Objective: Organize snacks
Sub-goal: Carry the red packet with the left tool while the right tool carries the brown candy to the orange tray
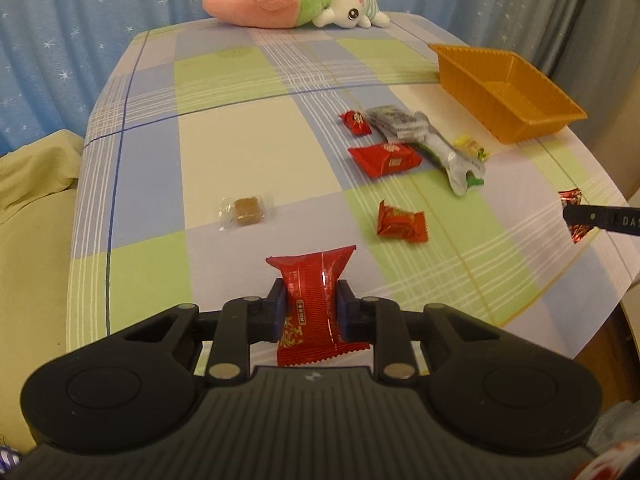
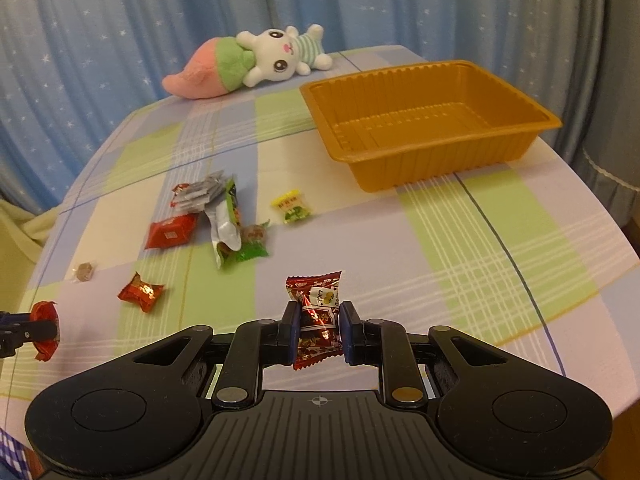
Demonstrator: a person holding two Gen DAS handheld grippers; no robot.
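Red foil fills the left gripper point(image 1: 310, 312): its blue pads are clamped on a long red snack packet point(image 1: 312, 304), held clear of the checked tablecloth point(image 1: 240, 140). The right gripper point(image 2: 320, 332) pinches a dark red patterned candy wrapper point(image 2: 318, 312) the same way. The ribbed orange plastic tray point(image 2: 516, 150) stands empty beyond the right gripper. Left of that tray lies a loose cluster of wrapped snacks point(image 2: 216, 216); behind the tray rests a plush rabbit toy point(image 2: 276, 56).
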